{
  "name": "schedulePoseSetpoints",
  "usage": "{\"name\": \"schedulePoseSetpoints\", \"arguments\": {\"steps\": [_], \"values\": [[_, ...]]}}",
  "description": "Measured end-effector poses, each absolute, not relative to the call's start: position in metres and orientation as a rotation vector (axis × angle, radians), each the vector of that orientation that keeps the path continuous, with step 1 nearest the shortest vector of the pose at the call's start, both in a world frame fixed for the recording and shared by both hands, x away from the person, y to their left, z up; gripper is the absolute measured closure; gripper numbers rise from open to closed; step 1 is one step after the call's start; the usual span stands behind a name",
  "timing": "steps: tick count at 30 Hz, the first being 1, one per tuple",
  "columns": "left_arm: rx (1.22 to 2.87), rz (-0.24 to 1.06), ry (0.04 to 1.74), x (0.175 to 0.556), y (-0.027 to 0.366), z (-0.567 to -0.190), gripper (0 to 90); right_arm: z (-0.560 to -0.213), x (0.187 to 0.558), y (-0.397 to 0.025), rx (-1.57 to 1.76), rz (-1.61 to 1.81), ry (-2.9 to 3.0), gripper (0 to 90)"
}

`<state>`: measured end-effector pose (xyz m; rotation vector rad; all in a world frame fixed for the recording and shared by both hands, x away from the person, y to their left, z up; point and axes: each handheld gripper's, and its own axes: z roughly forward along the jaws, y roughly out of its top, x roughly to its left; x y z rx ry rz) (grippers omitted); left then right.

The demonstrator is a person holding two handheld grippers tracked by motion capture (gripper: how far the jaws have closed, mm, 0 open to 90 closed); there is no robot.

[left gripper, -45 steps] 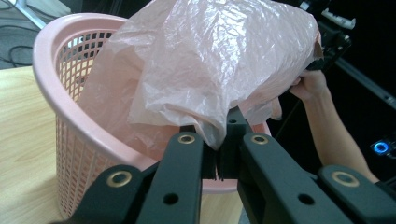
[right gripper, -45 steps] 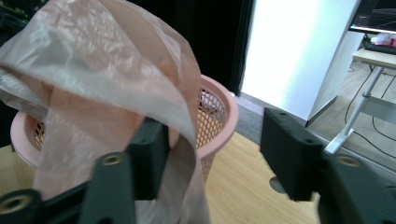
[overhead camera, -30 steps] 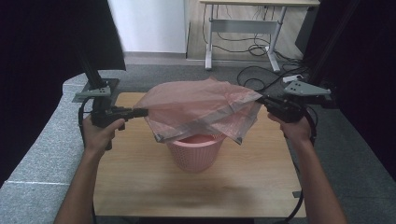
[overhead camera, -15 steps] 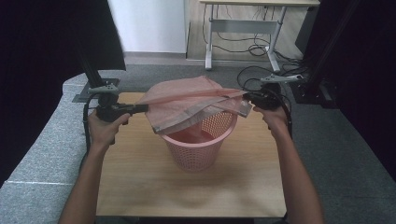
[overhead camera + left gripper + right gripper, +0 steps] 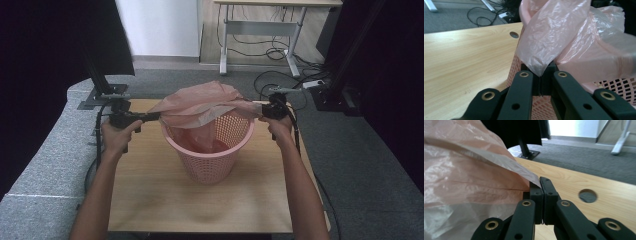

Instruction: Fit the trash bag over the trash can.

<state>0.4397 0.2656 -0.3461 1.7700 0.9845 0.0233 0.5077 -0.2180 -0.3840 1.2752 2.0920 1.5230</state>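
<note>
Here, pink bag [image 5: 200, 102] stretched between both tools, over basket [image 5: 210, 155]

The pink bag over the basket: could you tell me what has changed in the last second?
Both grippers lowered the pink bag, which now sags into the basket rather than stretching flat above it. The left gripper and right gripper remain clamped on its edges; the basket stayed put.

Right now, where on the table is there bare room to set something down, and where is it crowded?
The widest bare patch of the wooden table lies between the pink basket and the near edge, flanked by the forearms. The strips left and right of the basket are narrower. The far side is crowded: the pink bag stretches between the left gripper and the right gripper.
</note>
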Motion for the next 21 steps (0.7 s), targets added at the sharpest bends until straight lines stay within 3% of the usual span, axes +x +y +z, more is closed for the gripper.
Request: {"name": "schedulePoseSetpoints", "arguments": {"steps": [21], "values": [[1.705, -0.077, 1.021, 0.463, 0.259, -0.375, 89.8, -0.428, 0.532, -0.19, 1.316, 1.683, 2.208, 89.5]]}}
